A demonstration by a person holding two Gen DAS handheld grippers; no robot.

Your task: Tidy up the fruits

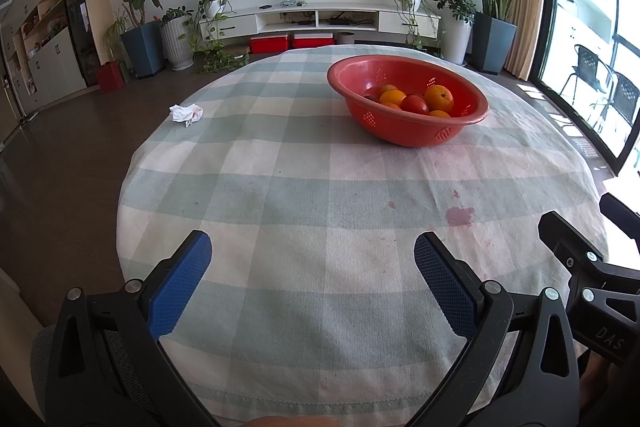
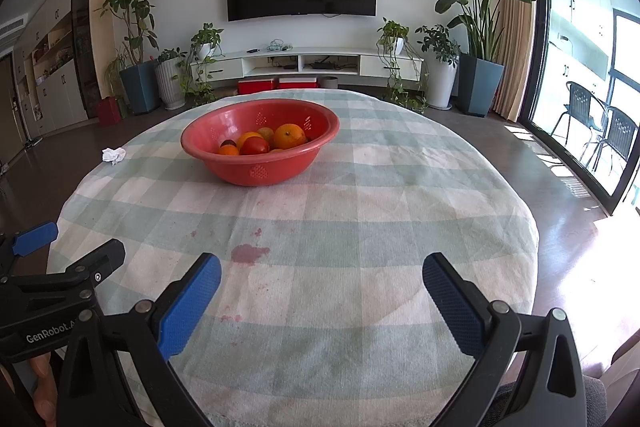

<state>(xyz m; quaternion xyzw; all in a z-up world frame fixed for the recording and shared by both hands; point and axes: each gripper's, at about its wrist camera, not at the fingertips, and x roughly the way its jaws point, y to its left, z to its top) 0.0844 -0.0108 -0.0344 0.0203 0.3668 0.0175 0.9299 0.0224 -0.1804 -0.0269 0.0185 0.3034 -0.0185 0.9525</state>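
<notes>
A red colander bowl [image 1: 400, 131] [image 2: 280, 171] stands on the far half of the round table. Inside it lie several oranges [image 1: 439, 98] [image 2: 289, 136] and a red tomato [image 1: 414, 104] [image 2: 254, 146]. My left gripper [image 1: 312, 245] hovers over the near table edge, open, with nothing between its blue pads. My right gripper [image 2: 322, 267] is also open and holds nothing, low over the near edge, right of the left one. Both stay well short of the bowl. The right gripper's body [image 1: 592, 267] shows at the right of the left wrist view.
The table wears a green and white checked cloth [image 1: 304, 195] [image 2: 360, 227] with red stains [image 1: 460, 215] [image 2: 248, 253]. A crumpled white tissue [image 1: 186, 113] [image 2: 114, 155] lies at the far left edge. Potted plants, a TV unit and a glass door stand beyond.
</notes>
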